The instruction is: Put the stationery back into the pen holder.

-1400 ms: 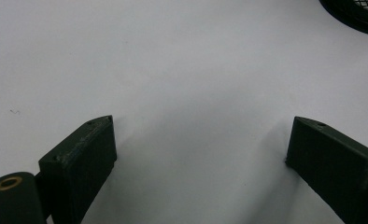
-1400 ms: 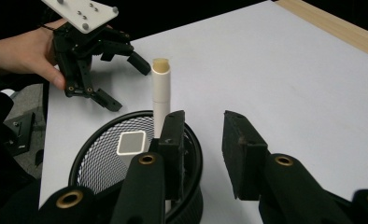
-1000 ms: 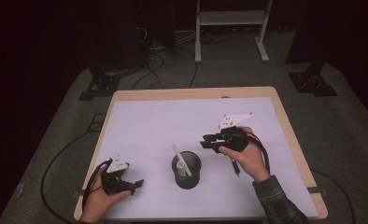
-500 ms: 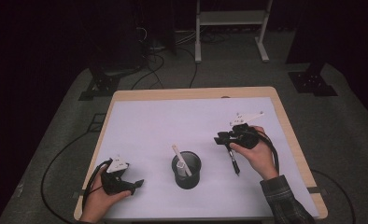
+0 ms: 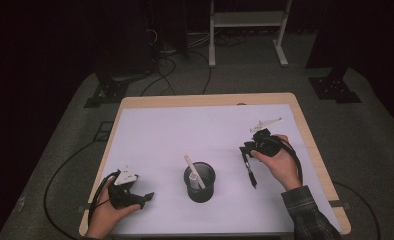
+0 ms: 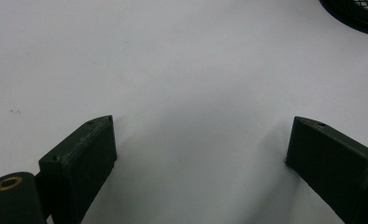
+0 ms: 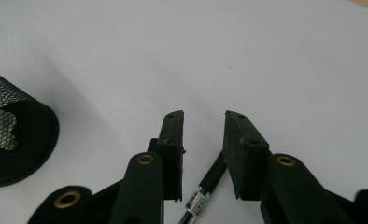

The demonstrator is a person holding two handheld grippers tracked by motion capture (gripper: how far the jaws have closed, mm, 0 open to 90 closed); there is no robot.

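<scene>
Left gripper [image 5: 147, 196]: held low over the desk [image 5: 185, 125], well to the left of the mesh pen cup [image 5: 200, 182]; its fingers [image 6: 86, 158] stand wide apart with nothing but bare white desk between them.
Mesh pen cup: black, upright near the front middle of the desk; a pale flat stick [image 5: 192, 167] leans out of it toward the upper left.
Pen [image 5: 249, 170]: a black pen, lying flat on the desk to the right of the cup, well apart from it.
Right gripper [image 5: 245, 149]: over the far end of the pen, right of the cup; fingers [image 7: 173, 140] narrow, a small gap between them, the pen [image 7: 205, 186] showing below that gap, not pinched.
</scene>
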